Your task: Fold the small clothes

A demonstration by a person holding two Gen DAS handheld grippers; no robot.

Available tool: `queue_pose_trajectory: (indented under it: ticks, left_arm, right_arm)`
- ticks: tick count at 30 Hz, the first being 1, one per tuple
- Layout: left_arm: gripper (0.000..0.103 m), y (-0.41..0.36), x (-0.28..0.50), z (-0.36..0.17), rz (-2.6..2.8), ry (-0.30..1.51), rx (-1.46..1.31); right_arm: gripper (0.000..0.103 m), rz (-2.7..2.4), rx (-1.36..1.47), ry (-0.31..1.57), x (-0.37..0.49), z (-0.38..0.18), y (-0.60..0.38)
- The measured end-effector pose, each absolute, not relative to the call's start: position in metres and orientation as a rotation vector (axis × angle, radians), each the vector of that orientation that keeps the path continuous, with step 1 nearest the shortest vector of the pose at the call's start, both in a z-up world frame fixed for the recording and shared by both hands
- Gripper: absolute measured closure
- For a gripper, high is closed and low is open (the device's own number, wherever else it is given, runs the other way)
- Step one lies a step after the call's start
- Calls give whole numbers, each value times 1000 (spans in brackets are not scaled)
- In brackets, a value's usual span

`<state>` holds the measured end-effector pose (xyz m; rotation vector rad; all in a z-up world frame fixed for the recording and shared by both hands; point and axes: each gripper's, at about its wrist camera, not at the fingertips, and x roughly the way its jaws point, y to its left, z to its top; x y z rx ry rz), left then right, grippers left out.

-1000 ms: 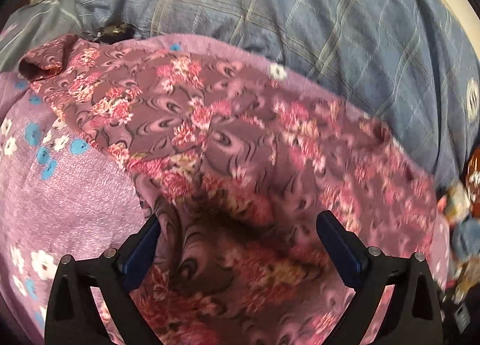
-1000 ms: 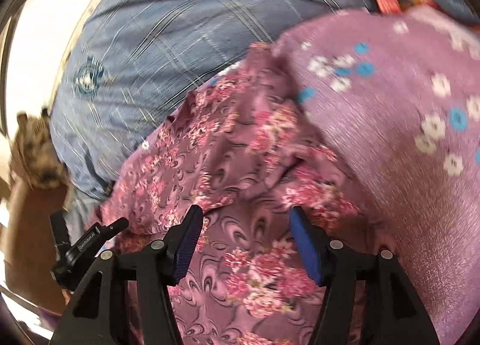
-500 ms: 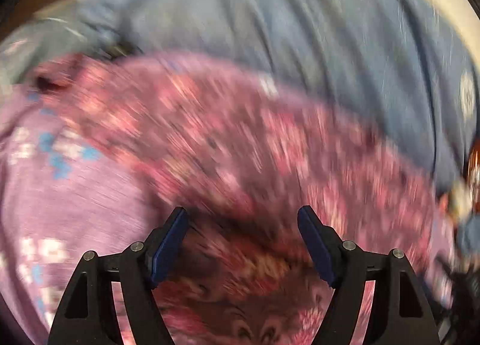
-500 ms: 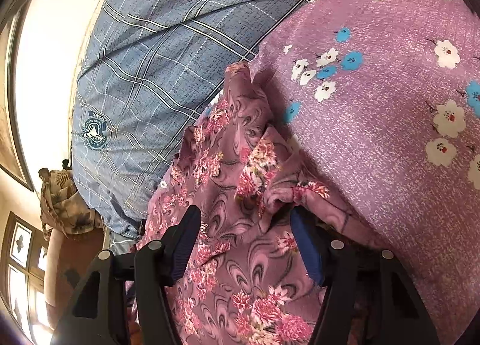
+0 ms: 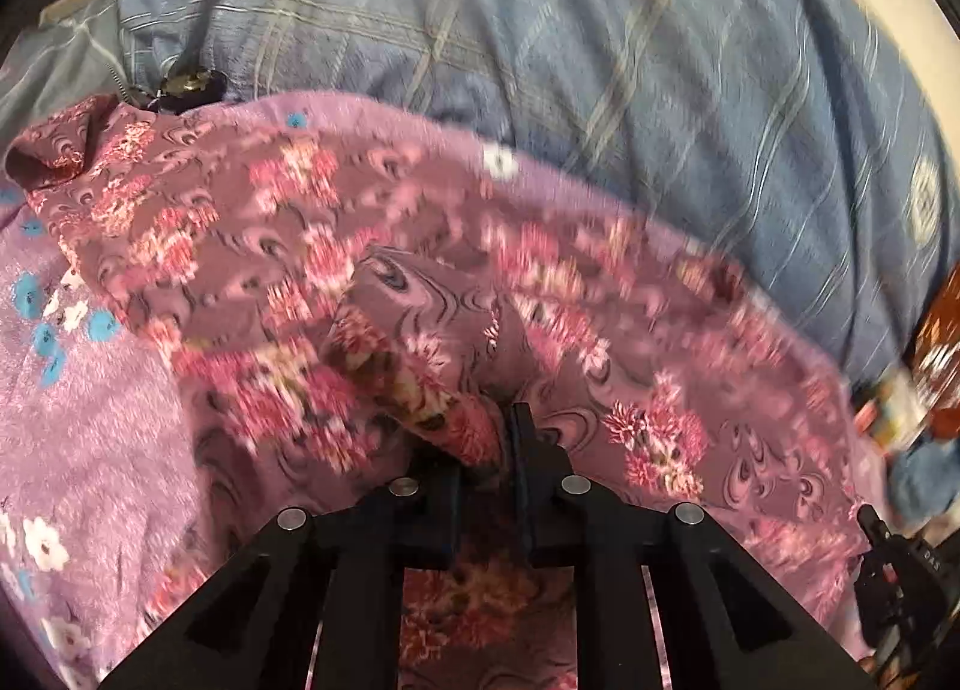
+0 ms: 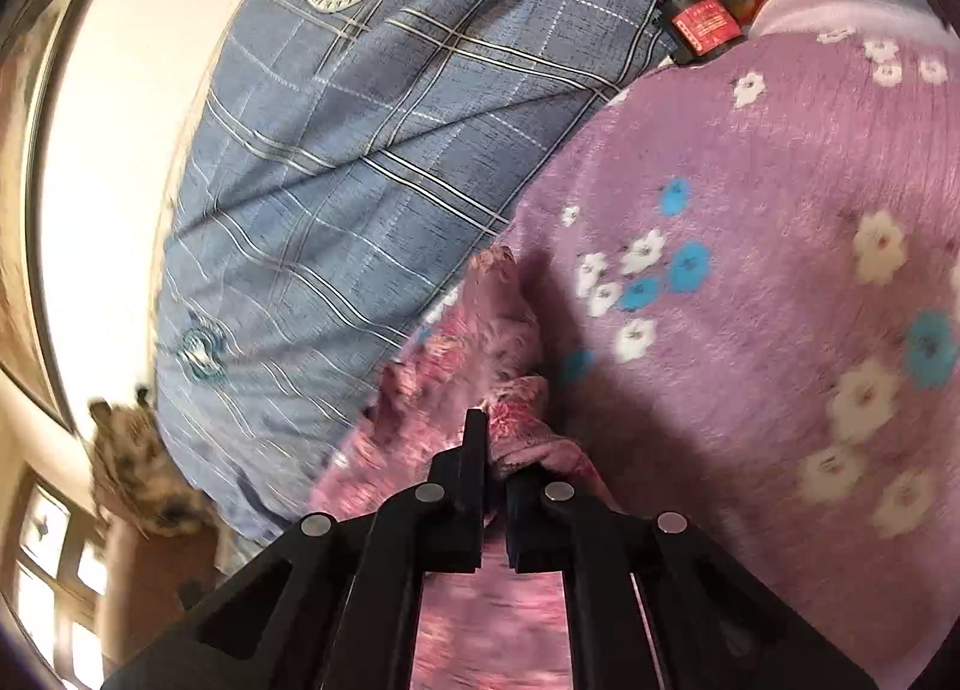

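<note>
A small mauve garment with pink flowers [image 5: 252, 222] lies spread on a purple flowered blanket [image 5: 84, 426]. My left gripper [image 5: 489, 450] is shut on a raised fold of the garment near its front edge. In the right wrist view the same garment [image 6: 474, 342] is bunched beside the purple blanket [image 6: 780, 222]. My right gripper [image 6: 495, 462] is shut on a pinched fold of the garment. The fabric between the fingers hides the pads.
A blue plaid bedcover [image 5: 600, 60] lies beyond the blanket; it also shows in the right wrist view [image 6: 360, 150]. A small dark bottle with a red label [image 6: 696, 12] and other clutter sit at the far right. A dark metal object [image 5: 186, 84] lies at the blanket's far edge.
Both grippers were open over the garment and have closed on folds of it. The right gripper's view has swung, and the cloth now rises bunched between its fingers.
</note>
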<state>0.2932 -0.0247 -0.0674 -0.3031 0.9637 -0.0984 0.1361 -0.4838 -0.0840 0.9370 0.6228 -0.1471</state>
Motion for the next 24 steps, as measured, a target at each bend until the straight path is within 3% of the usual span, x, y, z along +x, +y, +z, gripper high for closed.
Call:
queue_pose_trajectory:
  ticks: [4,5,9,10,11,12,16,20,21,24]
  left_arm:
    - [83,-49,289,-71,-54,976,-137]
    - [83,-51,284,-66,-69,979,-139]
    - [76,-49,262,-37,-62,862,-203]
    - [73,-49,258,-32,-42,816,-193]
    - [69,-52,251,-27,-10,764,-162]
    - [63,-53,247,-25,17,740,-133]
    - [55,-52,258,-40,46,789,-140]
    - [51,-58,289,-75,92,929,-71]
    - [47,-64,290,-74,107,904,-43]
    - [48,-73,293,-75,96,910,-35]
  right_arm:
    - [100,-192,925,746,126,-112,-481]
    - [93,-203,925,749,120,-108,-479]
    - [84,-237,828,662,103,-71,-467]
    - [65,-238,784,628,107,-60,-465]
    - [36,-226,749,603,116,-53,-465]
    - [33,-210,737,611,131,-52,-465]
    - [39,-250,641,688,186,-62,-466]
    - [68,-331,451,841,219,-94,-459]
    - [71,-339,453,840,218,-99,-460]
    - [65,-379,434,804,208,-80,-452]
